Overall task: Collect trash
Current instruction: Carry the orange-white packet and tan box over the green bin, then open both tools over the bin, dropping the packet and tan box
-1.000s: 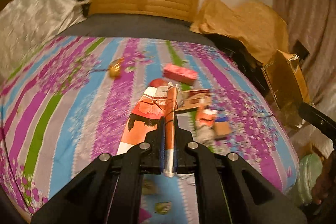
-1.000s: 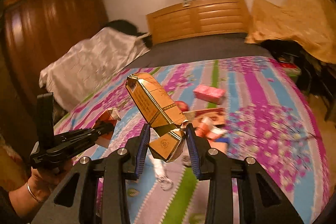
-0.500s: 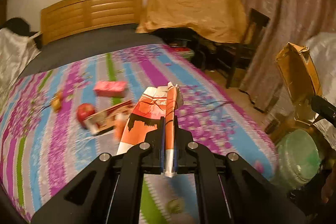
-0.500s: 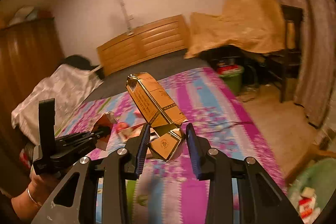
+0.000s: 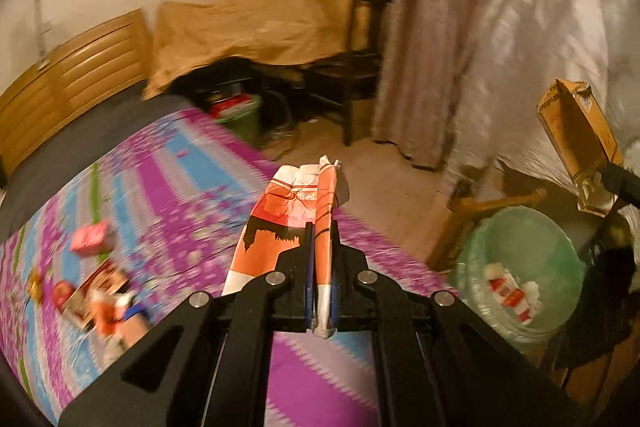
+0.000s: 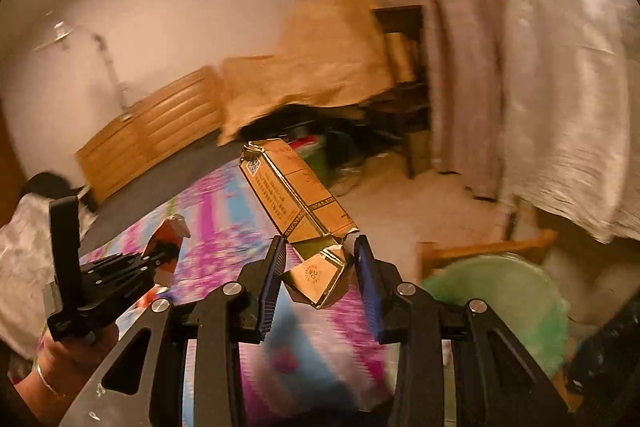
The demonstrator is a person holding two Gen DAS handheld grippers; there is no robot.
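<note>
The flattened orange-and-white paper wrapper (image 5: 288,223) is clamped edge-on between the fully closed jaws of the left gripper (image 5: 320,291), most of its length projecting unsupported beyond the fingertips, above the near right part of the bed (image 5: 168,187). The gold cigarette carton (image 6: 296,203) is pinched at its crumpled lower end by the right gripper (image 6: 320,279), jaws part-way closed on it, the long body leaning up and left. The green bin (image 5: 524,267), standing on the floor to the right of the bed, already holds a red-and-white scrap (image 5: 510,293). Risk, as judged: the carton is held only at its crushed end and could pivot or slip out short of the bin; the limp wrapper could catch the rim or flutter past it onto the floor. Heavy blur in both views suggests fast travel, which raises both risks.
</note>
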